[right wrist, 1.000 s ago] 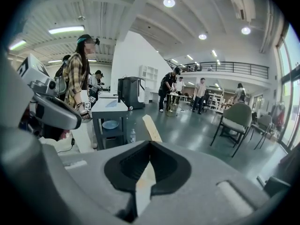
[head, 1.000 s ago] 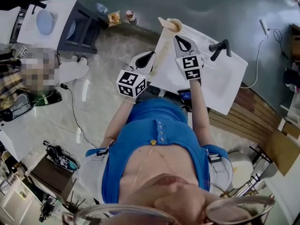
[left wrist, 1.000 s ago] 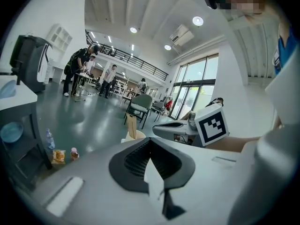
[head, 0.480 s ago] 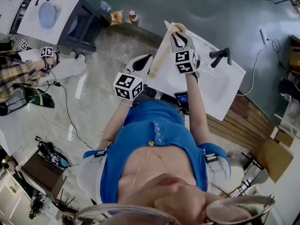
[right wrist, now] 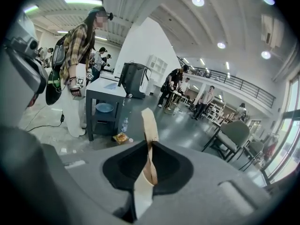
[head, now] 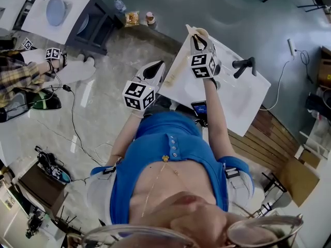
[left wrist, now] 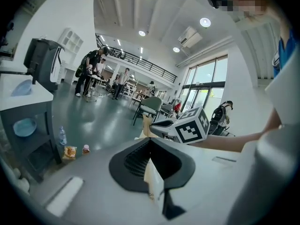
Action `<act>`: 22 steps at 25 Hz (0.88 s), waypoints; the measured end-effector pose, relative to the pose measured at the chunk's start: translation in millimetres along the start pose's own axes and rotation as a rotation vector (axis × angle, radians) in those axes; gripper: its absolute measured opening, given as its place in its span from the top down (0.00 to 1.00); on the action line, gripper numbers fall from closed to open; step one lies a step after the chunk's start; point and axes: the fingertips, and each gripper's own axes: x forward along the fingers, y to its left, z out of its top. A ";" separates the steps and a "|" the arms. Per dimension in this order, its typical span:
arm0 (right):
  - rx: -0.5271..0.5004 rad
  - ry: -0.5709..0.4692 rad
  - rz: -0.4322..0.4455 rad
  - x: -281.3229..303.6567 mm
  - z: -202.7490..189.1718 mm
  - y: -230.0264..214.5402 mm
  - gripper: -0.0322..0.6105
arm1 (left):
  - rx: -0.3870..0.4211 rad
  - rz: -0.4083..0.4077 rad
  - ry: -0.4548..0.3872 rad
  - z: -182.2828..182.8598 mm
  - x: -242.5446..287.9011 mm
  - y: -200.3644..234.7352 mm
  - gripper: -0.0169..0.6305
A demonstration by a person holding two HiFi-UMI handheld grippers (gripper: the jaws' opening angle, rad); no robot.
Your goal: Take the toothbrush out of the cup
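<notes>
The tan toothbrush (right wrist: 149, 125) is standing upright between the jaws of the right gripper (head: 199, 39), which are pressing together on its stem. Its flat upper end is rising above the jaw tips. Its lower part is running down out of sight behind the gripper body, so whether it is in the cup cannot be told. In the head view that gripper is reaching out to the beige cup (head: 201, 32), which is sitting at the far left corner of the white sink (head: 243, 105), and the jaw tips are lying right at the cup's rim. The left gripper (head: 154, 69) is hovering just beside the sink's left edge, apart from the cup, with its jaws drawn together. A pale sliver is showing at their seam, and what it is cannot be told. A black faucet (head: 243, 65) is standing toward the sink's far right edge. Beyond, a person in a plaid shirt (head: 20, 74) is standing near a side table (head: 77, 4) carrying a blue plate (head: 54, 10).
</notes>
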 end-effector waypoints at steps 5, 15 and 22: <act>-0.017 -0.002 -0.012 0.4 0.3 -2.8 0.94 | -0.002 0.003 -0.007 1.3 -3.1 0.5 0.97; 0.014 -0.037 -0.023 -14.3 1.7 -12.6 0.95 | 0.019 -0.034 -0.009 4.1 -0.4 -9.4 0.97; 0.051 -0.097 -0.044 -31.4 13.1 -23.2 0.95 | 0.028 -0.050 -0.017 6.7 -0.7 -15.8 0.97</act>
